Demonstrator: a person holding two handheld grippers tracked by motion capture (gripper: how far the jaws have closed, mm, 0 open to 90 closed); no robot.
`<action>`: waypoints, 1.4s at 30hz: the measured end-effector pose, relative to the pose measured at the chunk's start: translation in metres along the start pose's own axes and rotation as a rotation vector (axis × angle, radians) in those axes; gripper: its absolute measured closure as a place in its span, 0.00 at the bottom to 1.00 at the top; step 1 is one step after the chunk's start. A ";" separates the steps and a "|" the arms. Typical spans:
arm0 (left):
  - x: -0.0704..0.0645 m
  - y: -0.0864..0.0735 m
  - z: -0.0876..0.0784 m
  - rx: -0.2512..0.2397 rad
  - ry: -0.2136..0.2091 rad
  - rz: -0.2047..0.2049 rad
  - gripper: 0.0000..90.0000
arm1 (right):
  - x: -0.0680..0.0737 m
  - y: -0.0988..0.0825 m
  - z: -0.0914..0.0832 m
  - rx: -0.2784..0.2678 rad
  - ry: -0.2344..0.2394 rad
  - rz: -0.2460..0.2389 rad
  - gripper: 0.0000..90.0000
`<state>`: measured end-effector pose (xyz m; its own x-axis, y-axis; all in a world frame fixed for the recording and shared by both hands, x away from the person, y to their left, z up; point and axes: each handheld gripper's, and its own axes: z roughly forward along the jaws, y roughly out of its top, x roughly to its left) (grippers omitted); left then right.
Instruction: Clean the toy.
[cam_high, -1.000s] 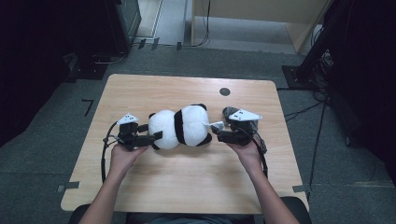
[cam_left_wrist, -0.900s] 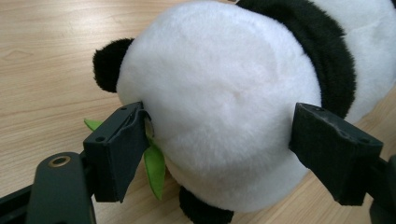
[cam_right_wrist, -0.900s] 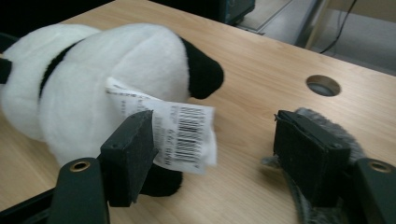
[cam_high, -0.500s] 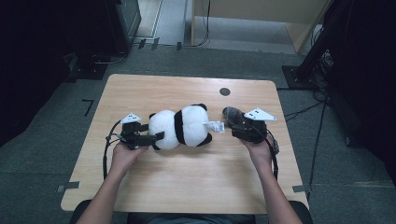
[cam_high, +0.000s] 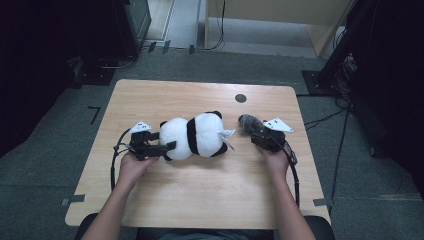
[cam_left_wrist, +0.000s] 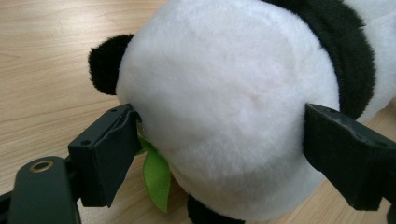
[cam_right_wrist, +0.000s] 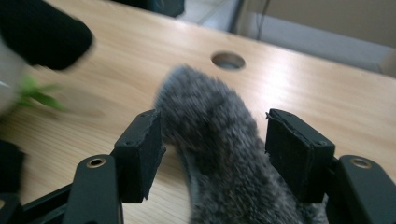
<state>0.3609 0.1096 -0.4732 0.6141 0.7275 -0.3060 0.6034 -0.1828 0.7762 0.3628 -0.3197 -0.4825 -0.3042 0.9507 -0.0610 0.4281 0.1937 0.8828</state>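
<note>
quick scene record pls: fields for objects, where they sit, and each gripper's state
surface: wooden table with a round hole near its far edge
main object: plush panda, lying on its side mid-table
second object: grey furry piece, right of the panda, apart from it
left gripper: jaws straddle the panda's white end, both pads against the fur; green leaf by one pad
right gripper: jaws around the grey furry piece and have just been closing; one pad touches, gap at the other
</note>
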 end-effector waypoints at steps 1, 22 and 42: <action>0.000 0.000 0.000 0.001 0.002 -0.003 0.14 | 0.000 -0.003 0.004 0.012 -0.007 -0.002 0.41; -0.001 0.000 0.001 0.006 -0.001 0.002 0.14 | -0.005 -0.022 0.040 0.175 -0.001 0.060 0.62; -0.001 0.000 0.002 0.003 -0.008 -0.004 0.14 | -0.002 -0.023 0.041 0.195 -0.001 0.033 0.72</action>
<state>0.3611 0.1083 -0.4741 0.6159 0.7229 -0.3131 0.6071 -0.1822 0.7735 0.3882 -0.3165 -0.5214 -0.2863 0.9575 -0.0342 0.5948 0.2056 0.7771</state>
